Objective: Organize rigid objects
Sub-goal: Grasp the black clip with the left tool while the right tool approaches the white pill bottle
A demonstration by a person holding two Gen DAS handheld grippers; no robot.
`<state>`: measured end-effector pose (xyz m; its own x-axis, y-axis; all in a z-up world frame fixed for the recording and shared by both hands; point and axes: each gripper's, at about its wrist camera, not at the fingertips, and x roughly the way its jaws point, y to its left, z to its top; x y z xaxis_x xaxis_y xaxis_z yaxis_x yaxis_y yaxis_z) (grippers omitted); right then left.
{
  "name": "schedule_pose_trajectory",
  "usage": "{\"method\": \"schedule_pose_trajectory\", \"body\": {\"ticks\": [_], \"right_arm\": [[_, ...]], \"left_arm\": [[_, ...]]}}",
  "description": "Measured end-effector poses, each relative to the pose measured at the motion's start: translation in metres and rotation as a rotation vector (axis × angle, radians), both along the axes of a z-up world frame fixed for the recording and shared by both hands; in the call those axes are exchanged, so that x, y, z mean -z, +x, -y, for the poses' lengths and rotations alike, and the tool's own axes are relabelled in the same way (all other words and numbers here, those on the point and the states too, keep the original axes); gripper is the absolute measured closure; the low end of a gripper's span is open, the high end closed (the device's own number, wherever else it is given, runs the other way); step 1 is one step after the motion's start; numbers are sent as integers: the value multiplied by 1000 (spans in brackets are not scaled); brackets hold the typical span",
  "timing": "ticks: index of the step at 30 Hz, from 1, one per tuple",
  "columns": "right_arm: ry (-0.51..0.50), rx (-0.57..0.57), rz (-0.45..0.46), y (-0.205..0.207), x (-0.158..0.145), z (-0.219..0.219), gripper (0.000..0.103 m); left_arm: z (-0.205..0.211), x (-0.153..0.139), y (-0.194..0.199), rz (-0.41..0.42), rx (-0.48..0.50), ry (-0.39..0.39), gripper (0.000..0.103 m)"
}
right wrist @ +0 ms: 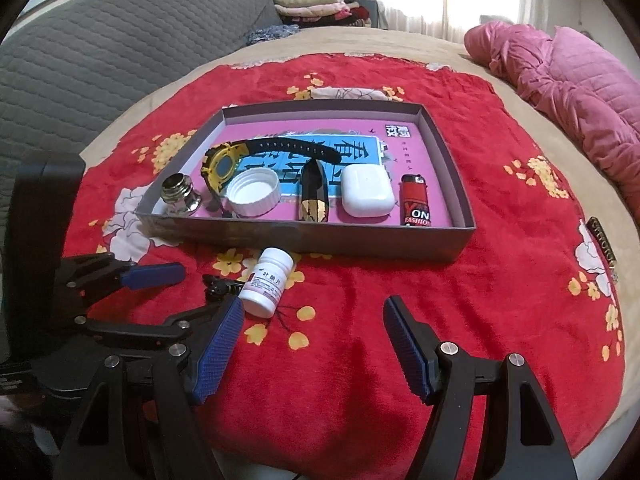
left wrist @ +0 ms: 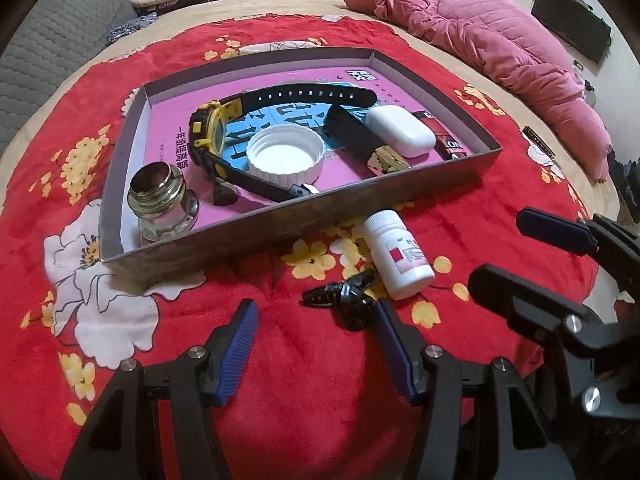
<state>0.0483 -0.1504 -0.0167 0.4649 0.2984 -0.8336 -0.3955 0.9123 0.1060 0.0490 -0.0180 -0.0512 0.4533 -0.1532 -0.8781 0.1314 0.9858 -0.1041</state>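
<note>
a white pill bottle [left wrist: 398,258] is seen lying on the red blanket [left wrist: 304,380] just outside the shallow box [left wrist: 280,220], cap toward it; left gripper [left wrist: 316,344] and right gripper [right wrist: 316,348] are held released, empty.

Left gripper [left wrist: 316,344] fingers apart over red blanket [left wrist: 312,400] — black clip [left wrist: 340,296], white bottle [left wrist: 398,258] beside tray [left wrist: 280,220]

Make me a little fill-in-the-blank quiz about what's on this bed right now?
1. The white pill bottle lies on its ____ on the red blanket, outside the box.
2. In the box, the white case sits between the black-and-gold item and the red ____.
3. The black clip lies next to the pill ____.

Missing words: side; lighter; bottle
</note>
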Motion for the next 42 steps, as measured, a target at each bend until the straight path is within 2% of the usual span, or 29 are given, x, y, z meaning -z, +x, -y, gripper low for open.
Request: {"method": "schedule_pose_trajectory", "body": {"ticks": [8,12,19,29,36,37,39,42], "right_arm": [[45,23,-57,17,14,-5,29],[71,23,-100,28,23,-15,29],[-1,-3,-105,38,39,-34,29],[-33,27,-103,44,47,-29,30],[-21,47,-105,46,48,-17,30],[-22,50,-101,46,49,-16,31],[-34,50,-92,46,48,-14,38],[-79,31,-70,44,49,-13,46]], "left_arm": [[-10,4,8,10,-16,2,44],[-15,5,9,18,10,-2,44],[-13,5,4,30,62,33,44],[-14,5,5,27,60,29,44],[-12,8,9,33,52,18,44],[-12,8,10,33,48,15,44],[-13,9,12,34,39,5,44],[-18,8,15,31,18,-43,44]]}}
